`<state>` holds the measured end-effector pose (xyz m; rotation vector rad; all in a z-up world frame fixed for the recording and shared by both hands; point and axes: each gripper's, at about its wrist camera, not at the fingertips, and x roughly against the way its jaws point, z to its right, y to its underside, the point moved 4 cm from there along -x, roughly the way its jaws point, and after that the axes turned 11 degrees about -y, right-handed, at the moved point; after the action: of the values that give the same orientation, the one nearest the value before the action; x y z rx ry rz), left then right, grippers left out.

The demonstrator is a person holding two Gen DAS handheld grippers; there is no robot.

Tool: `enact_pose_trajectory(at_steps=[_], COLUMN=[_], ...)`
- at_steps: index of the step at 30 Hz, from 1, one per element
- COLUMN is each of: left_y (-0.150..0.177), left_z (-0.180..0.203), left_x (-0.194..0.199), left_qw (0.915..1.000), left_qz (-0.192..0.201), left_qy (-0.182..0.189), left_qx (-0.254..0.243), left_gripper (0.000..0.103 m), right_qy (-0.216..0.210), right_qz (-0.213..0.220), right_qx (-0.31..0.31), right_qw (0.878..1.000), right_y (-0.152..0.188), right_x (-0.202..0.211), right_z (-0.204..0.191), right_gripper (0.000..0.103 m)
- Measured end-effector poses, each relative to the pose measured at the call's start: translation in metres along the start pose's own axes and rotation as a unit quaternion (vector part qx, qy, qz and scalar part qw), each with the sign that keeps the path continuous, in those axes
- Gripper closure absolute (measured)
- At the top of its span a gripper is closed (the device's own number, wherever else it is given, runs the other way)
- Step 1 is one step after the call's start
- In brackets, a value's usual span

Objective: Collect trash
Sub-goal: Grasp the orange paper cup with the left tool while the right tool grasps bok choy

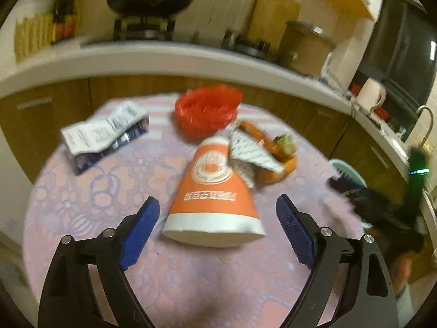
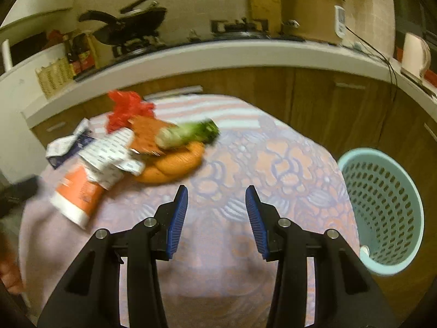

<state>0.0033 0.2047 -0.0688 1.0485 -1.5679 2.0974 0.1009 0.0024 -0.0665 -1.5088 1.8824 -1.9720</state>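
The left gripper [image 1: 218,210] is hovering with its jaws standing wide apart around the rim end of an orange paper cup [image 1: 213,191], which is lying on its side on the bench [image 1: 95,191] without touching the pads. The right gripper [image 2: 216,199] is hanging over bare cloth, jaws parted and holding nothing, with the mint basket [image 2: 382,205] sitting just beside the bench.

Kitchen counter [image 2: 218,52] runs along the back, way past the claw tips. Black wok [image 2: 128,27] sits on the stove off to the left, tan cooker pot [image 2: 311,13] further right, pinkish kettle [image 2: 415,54] at the far right end.
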Motion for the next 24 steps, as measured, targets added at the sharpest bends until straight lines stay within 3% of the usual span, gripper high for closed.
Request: enact_pose_trajectory(at_steps=[4,7,12,17,20,24], left_y=[0.003,0.005,0.007,0.015,0.017,0.013], left_z=[-0.001,-0.001,-0.005,-0.031,-0.051,-0.06], left_x=[-0.037,-0.047,-0.033,-0.012,-0.001,0.007], left_qw=[0.9988,0.9976,0.9982,0.9976,0.9962,0.9957], left_qz=[-0.047,-0.054,-0.032,-0.015,-0.002,0.008], left_qy=[0.008,0.03,0.034,0.016,0.006,0.004], left_qx=[0.016,0.032,0.039,0.066,0.087,0.093], left_gripper=[0.019,0.021,0.033,0.035,0.035,0.035], right_qy=[-0.009,-0.015,-0.025,-0.028,-0.034,0.006], right_qz=[0.008,0.003,-0.02,-0.036,-0.049,-0.079], right_qx=[0.035,0.044,0.011,-0.027,-0.059,-0.098], right_qw=[0.999,0.999,0.999,0.999,0.996,0.992], right_y=[-0.017,-0.025,-0.035,-0.045,-0.053,-0.058], right_x=[0.006,0.0,-0.023,-0.046,-0.068,-0.096], right_z=[-0.02,-0.028,-0.02,-0.012,-0.012,-0.006], right_gripper=[0.062,0.062,0.062,0.05,0.05,0.05])
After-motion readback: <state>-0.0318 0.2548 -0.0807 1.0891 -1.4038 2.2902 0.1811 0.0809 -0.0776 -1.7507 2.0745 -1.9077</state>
